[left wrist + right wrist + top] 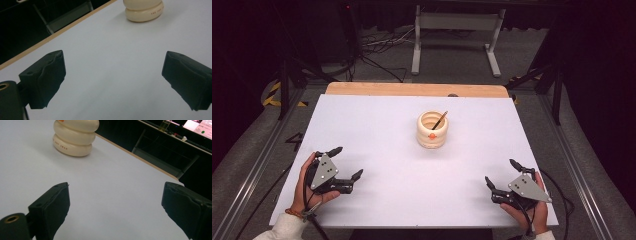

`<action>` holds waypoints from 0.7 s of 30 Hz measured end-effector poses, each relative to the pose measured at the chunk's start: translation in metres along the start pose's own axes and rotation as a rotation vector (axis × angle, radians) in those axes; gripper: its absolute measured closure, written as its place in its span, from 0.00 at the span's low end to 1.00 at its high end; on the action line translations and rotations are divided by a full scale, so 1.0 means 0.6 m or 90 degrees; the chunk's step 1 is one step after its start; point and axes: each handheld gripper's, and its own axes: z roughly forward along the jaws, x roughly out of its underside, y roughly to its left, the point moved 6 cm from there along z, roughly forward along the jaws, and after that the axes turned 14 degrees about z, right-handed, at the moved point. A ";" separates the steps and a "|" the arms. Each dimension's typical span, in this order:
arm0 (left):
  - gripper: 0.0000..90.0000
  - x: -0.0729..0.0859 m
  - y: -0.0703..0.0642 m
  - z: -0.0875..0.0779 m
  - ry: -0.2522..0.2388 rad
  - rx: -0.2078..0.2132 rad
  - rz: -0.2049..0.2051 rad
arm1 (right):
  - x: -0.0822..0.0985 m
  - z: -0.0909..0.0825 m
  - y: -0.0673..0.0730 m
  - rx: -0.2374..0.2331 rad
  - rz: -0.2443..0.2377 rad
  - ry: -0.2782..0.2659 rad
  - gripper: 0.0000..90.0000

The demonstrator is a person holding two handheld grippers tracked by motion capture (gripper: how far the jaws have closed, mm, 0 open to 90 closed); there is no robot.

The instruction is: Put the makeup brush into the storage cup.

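A cream ribbed pot point(432, 130) stands upright near the middle of the white table point(377, 125), with a thin dark stick point(440, 120) leaning inside it and an orange mark on its front. Its base appears at the top of the left gripper view point(143, 11) and at the upper left of the right gripper view point(75, 137). My left gripper point(346, 162) rests at the near left, open and holding nothing. My right gripper point(501, 172) sits at the near right, also open and holding nothing. Both are well short of the pot.
A wooden strip point(412, 89) borders the table's far edge. Beyond it are a metal stand point(455, 37) and cables on the floor. Metal rails point(252, 165) run along both sides of the table.
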 end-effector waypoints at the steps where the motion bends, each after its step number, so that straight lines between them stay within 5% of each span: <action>1: 0.07 0.004 -0.001 -0.001 0.003 0.003 -0.002 | 0.000 0.000 0.000 0.000 0.000 0.000 0.09; 21: 0.07 0.049 -0.011 -0.048 0.006 -0.015 -0.087 | 0.002 0.001 -0.001 -0.006 0.008 0.004 0.09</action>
